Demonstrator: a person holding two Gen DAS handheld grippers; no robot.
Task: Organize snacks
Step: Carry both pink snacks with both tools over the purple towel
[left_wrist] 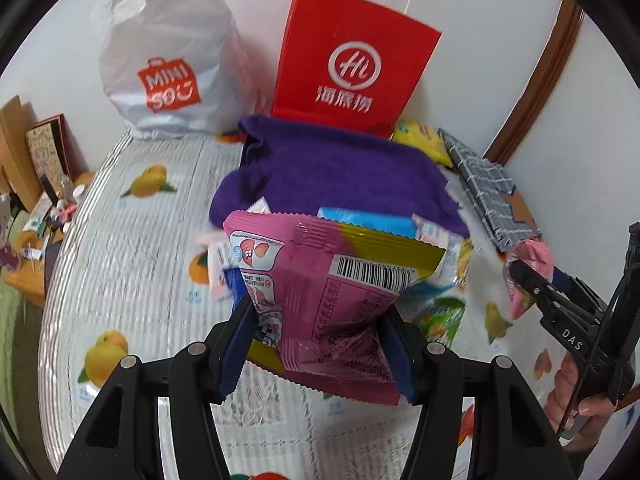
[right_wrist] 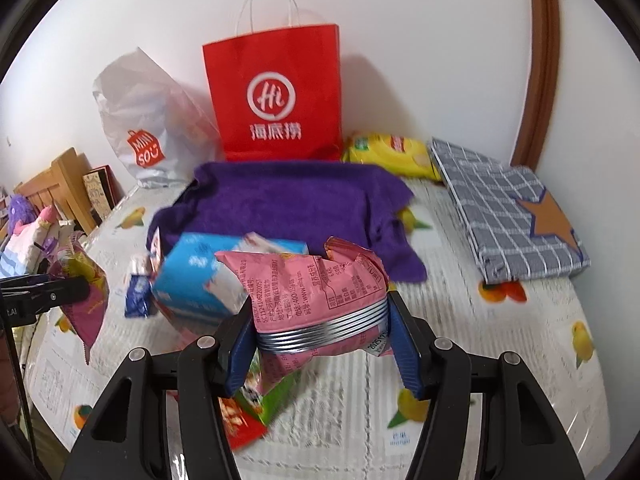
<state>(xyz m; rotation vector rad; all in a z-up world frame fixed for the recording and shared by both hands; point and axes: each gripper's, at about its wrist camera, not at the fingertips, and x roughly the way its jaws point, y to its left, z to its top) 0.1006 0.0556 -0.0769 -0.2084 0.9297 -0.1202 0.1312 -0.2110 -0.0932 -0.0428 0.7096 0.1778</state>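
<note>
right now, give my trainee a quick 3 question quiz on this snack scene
1. True or false: the left gripper holds a pink-and-yellow foil snack packet.
2. What does the right gripper hold? A pale pink crinkled snack bag; B yellow chip bag
3. Fill in: the red paper carrier bag stands behind the ___ towel.

Key: 1 true; 2 A; 3 purple

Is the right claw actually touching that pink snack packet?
Touching. In the right wrist view, the right claw has both blue pads pressed against the pink snack packet, crumpling it between them.
</note>
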